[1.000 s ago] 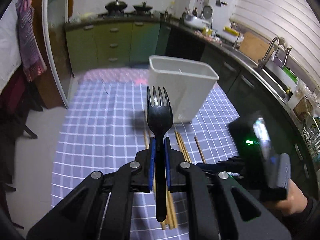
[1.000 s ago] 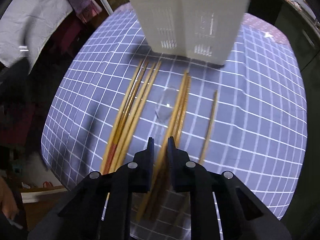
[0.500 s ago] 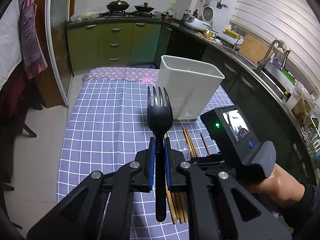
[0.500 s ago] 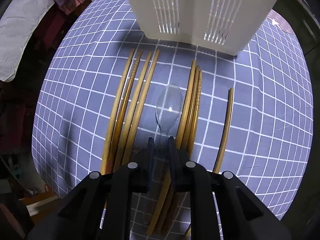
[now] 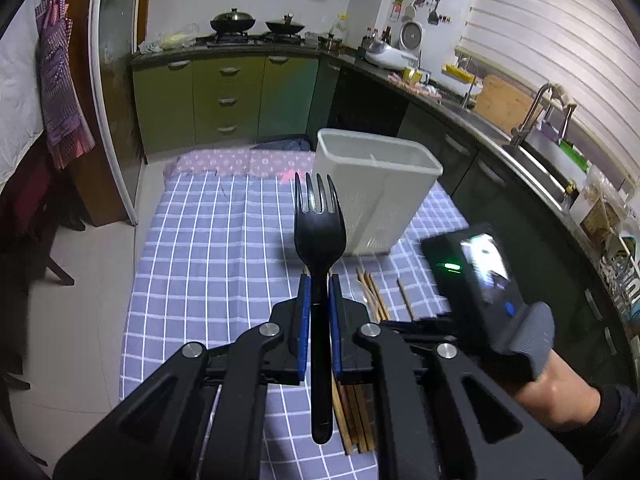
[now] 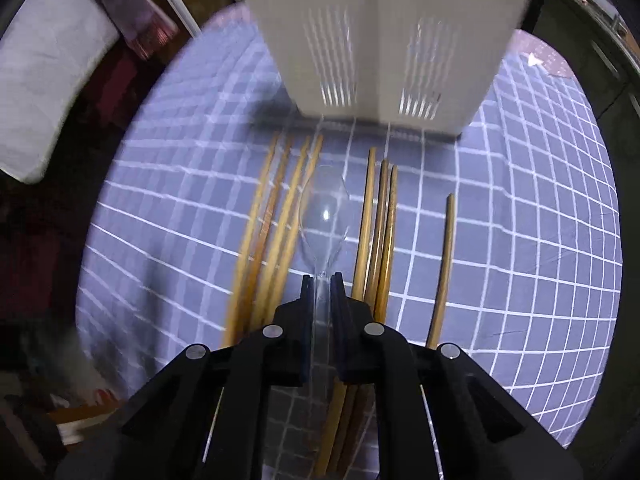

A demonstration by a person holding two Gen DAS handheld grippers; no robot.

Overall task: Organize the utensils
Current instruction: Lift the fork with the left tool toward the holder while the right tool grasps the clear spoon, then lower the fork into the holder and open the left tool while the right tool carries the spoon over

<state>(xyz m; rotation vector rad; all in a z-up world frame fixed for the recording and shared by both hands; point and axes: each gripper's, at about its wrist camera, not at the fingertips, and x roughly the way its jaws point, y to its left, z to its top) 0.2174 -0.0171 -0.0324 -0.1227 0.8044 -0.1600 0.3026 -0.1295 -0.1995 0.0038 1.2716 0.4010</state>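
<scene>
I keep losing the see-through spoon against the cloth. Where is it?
Right wrist view, centre: the clear spoon sits in the right gripper, bowl between two chopstick bunches, before the white holder.

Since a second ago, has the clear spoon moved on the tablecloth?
Yes. The clear spoon lay between the chopstick groups; its bowl now overlaps the left chopsticks, nearer the white holder, handle clamped in the right hand-held gripper.

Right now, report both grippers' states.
Left gripper: shut on the fork.
Right gripper: shut on the clear spoon.
</scene>
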